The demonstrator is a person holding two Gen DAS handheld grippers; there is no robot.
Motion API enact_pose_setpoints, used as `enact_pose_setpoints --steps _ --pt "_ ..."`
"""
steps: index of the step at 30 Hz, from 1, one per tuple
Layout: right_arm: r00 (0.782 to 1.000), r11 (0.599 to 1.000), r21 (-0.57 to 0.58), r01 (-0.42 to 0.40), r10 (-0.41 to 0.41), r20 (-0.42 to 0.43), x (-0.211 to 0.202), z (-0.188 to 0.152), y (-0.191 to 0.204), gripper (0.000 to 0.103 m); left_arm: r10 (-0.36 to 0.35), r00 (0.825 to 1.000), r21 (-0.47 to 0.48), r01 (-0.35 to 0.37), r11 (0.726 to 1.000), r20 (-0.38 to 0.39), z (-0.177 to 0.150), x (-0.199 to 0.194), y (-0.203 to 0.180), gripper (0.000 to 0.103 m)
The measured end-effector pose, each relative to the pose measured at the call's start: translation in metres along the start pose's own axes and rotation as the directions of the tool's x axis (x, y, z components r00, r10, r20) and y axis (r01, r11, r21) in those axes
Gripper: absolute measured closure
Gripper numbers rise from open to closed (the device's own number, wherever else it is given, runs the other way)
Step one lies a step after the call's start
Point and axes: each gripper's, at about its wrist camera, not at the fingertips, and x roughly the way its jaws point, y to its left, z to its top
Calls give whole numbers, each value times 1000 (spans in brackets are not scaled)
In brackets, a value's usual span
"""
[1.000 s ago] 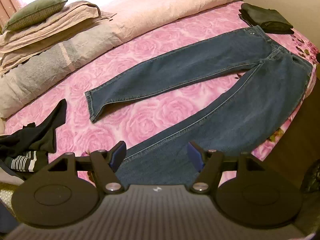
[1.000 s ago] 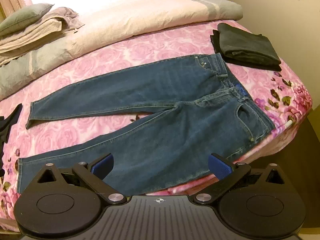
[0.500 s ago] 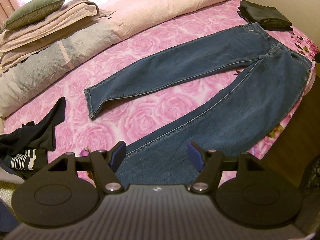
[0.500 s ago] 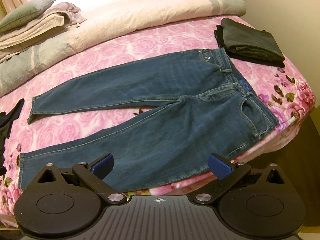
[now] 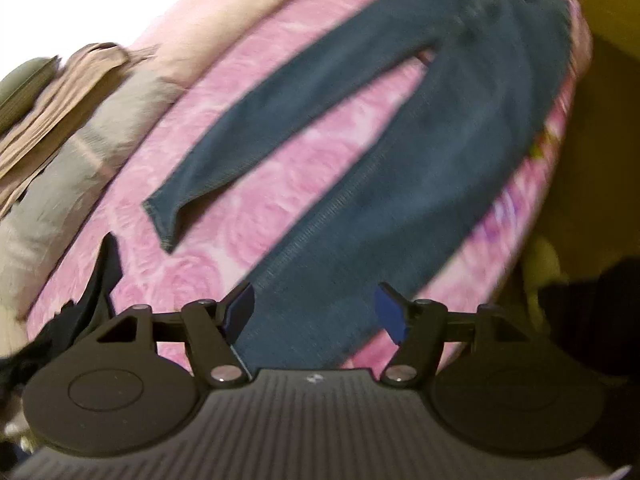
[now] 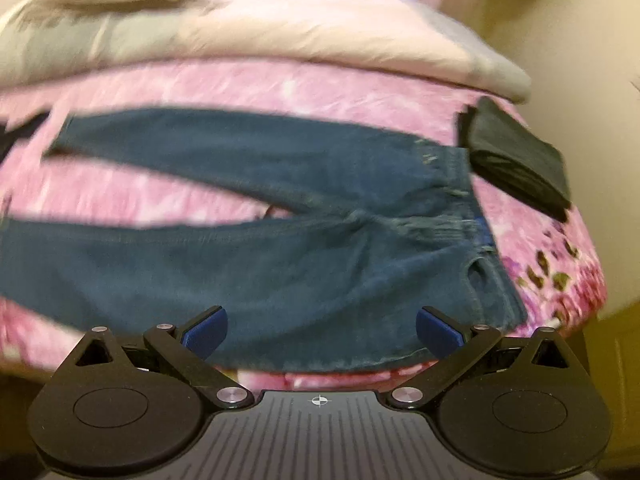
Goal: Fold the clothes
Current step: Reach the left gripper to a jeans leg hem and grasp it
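A pink rose-print bed [image 6: 320,84] fills both blurred views, with a rolled duvet [image 6: 304,36] along its far side. Jeans [image 6: 280,264] are spread flat on it, legs parted, waistband at 3 o'clock in the right view, beside folded dark clothes [image 6: 516,160]. The left gripper [image 5: 316,312] is held wide open above the near leg hem, gripping nothing. The right gripper [image 6: 322,330] is likewise spread wide and empty, over the near hip edge.

Motion blur smears the jeans [image 6: 248,264], whose near hem hides behind the left gripper [image 5: 314,312].
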Motion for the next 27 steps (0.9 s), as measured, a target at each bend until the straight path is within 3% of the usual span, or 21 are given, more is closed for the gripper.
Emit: enact_pose_setpoints --steps 7,10,17,18,19,20,21,24,27 --pt "998 989 -139 -57 57 -10 49 -18 19 1 60 996 231 -43 972 -66 -30 58 -49 49" --pt "999 983 -177 -53 51 -15 67 -19 22 14 92 990 307 -56 950 -103 -42 90 -58 56" --pt "995 978 -200 -56 38 -91 102 -31 11 13 90 992 325 -55 944 -92 -41 97 -45 54" --pt "995 979 -199 -49 31 -94 103 -32 8 13 89 992 328 -55 943 -91 -41 98 -44 62" --pt "995 979 -198 -41 23 -93 104 -33 5 13 89 992 330 -55 942 -89 -41 99 -42 84" --pt "996 979 -201 -30 13 -85 105 -34 2 13 89 992 333 -55 941 -88 -41 100 -40 92" --pt "997 977 -213 -21 5 -76 105 -35 -1 13 88 992 336 -55 940 -86 -41 101 -38 94" --pt "999 939 -344 -9 -8 -50 106 -43 -4 13 87 993 343 -54 938 -82 -41 105 -32 95" --pt "999 849 -528 26 -38 -13 115 -64 -7 13 90 991 296 -57 954 -101 -31 99 -25 95"
